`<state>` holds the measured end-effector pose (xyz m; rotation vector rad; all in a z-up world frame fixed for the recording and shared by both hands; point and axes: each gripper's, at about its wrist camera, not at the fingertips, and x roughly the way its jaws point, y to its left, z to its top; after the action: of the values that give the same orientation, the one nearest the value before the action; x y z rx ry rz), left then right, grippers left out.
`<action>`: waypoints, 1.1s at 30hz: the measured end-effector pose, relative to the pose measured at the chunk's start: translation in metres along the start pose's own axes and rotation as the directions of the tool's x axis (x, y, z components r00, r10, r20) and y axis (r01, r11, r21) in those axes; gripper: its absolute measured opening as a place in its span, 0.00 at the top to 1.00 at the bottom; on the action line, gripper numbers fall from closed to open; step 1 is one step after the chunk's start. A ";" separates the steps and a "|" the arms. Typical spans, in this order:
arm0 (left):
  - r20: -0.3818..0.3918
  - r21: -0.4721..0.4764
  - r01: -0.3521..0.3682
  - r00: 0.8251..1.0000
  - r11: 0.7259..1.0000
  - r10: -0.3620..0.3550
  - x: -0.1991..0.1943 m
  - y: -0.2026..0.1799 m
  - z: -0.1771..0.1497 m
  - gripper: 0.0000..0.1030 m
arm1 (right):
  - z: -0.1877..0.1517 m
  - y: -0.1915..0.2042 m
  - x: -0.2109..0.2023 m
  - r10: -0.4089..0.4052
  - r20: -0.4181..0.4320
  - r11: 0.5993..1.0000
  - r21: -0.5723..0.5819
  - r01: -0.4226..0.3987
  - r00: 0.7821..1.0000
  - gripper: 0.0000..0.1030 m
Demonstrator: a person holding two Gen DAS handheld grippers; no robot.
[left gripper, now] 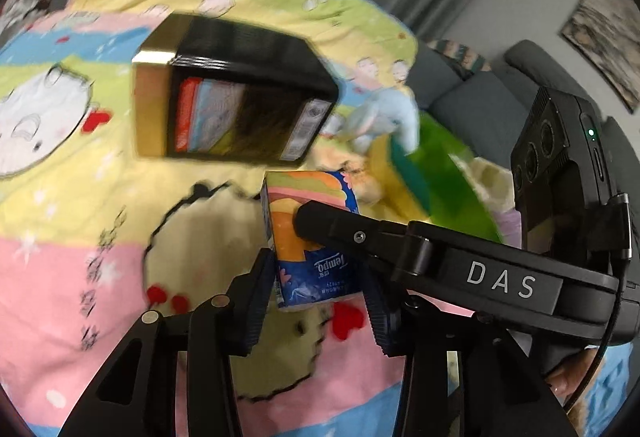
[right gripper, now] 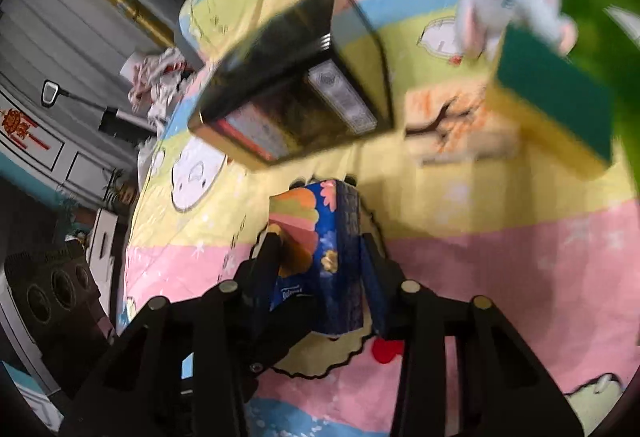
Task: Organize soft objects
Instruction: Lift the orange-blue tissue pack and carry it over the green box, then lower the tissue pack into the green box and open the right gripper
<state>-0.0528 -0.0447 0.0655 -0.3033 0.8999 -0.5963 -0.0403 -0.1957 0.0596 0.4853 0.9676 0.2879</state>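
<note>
Blue printed soft tissue pack (left gripper: 310, 237), upright w/ long axis vertical above the cartoon-print bed cover (left gripper: 80, 197), is clamped by both left hand-held gripper (left gripper: 320, 307) & right hand-held gripper (right gripper: 320, 269), w/ the open black-and-gold storage box (left gripper: 236, 93) just beyond, far-left.

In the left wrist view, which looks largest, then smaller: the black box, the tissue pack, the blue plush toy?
1. Black box.
2. Tissue pack, though it is nearer the camera, so unsure.
3. Blue plush toy, blurred and partly hidden.
</note>
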 end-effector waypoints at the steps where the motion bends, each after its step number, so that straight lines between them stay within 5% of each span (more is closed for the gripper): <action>1: 0.007 0.020 0.008 1.000 1.000 -0.008 0.000 -0.006 0.003 0.57 | 0.002 -0.003 -0.007 0.000 0.022 1.000 0.006 0.000 1.000 0.62; 8: 0.024 0.198 0.104 0.994 0.975 -0.110 0.012 -0.068 0.030 0.57 | 0.016 -0.034 -0.073 -0.045 0.217 0.995 0.095 0.025 0.975 0.62; 17: -0.060 0.388 0.216 0.976 0.896 -0.209 0.061 -0.163 0.049 0.57 | 0.021 -0.104 -0.147 -0.135 0.399 0.958 0.285 0.017 0.907 0.61; 27: -0.206 0.431 0.352 0.935 0.831 -0.289 0.119 -0.224 0.042 0.57 | 0.003 -0.169 -0.188 -0.263 0.464 0.873 0.487 0.004 0.846 0.61; 33: -0.294 0.401 0.379 0.915 0.834 -0.275 0.150 -0.240 0.033 0.57 | -0.009 -0.194 -0.191 -0.335 0.436 0.816 0.577 0.026 0.835 0.62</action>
<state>-0.0402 -0.3270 0.1053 0.0386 0.9019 -1.1606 -0.1472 -0.4441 0.0921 0.9384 0.5335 -0.3214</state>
